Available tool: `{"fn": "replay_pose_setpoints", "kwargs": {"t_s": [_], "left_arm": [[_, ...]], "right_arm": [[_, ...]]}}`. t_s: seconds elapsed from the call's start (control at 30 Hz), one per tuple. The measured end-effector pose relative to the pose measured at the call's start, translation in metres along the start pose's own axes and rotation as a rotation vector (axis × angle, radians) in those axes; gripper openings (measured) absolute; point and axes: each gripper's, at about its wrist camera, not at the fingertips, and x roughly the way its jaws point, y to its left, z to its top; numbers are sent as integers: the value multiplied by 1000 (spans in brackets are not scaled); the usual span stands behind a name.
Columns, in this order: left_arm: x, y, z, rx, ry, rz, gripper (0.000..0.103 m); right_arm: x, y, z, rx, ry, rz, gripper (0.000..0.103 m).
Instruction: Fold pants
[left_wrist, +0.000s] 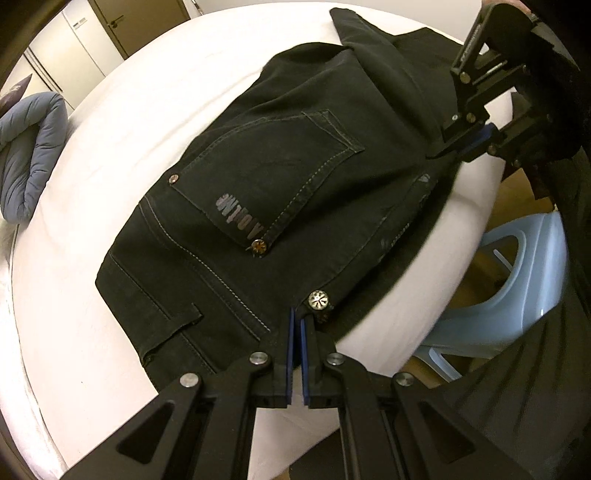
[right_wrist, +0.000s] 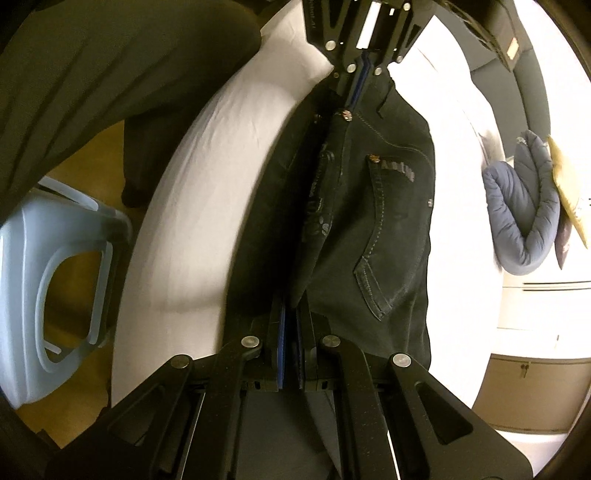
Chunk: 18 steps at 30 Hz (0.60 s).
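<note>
**Q:** Left wrist view, read from its left edge across: what is shown, and where do the pants lie?

**A:** At 9 o'clock a grey-blue quilted bundle (left_wrist: 29, 155) rests on the white bed (left_wrist: 122, 122). The black pants (left_wrist: 280, 192) fill the centre, seat side up, one back pocket (left_wrist: 273, 181) facing the lens; they lie near the bed's edge, doubled lengthwise as far as can be judged. At 6 o'clock the left gripper (left_wrist: 298, 325) has its blue pads pressed together on the waistband edge, just beside a metal rivet (left_wrist: 318, 299). At 2 o'clock the right gripper (left_wrist: 469, 142) is likewise clamped on the pants, farther down the same edge. A pale blue plastic stool (left_wrist: 517, 280) stands on the floor at 4 o'clock.

**Q:** How should the step in hand be carried out well?

**A:** Judged from this pose, both tools pinch one long edge. Keep the cloth taut between them, move both hands at an equal pace, and lay the edge flat, seams aligned, before letting go. Uneven travel would likely skew the fold; the nearness of the bed's edge risks the cloth sliding off.
</note>
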Motion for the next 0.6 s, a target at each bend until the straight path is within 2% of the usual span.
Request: {"fn": "replay_pose_setpoints", "kwargs": {"t_s": [0.3,0.43,0.5,0.53,0.57,0.6], "left_arm": [[12,5,-5,-28,13,-7,3],[18,10,-3,-65,4,10,9],[12,12,-3,-80,-3,34,20],[6,13,-3,-86,-1,57,38],[1,15,-4,-87,2,71,49],[-7,18,-4,-93,-2,72,50]], "right_arm": [[0,22,14,-2,18,-7,4],[7,24,15,33,23,12,4],[14,23,15,67,24,26,6],[17,23,15,93,23,29,6],[18,23,15,120,21,30,6],[20,22,15,140,20,33,6]]}}
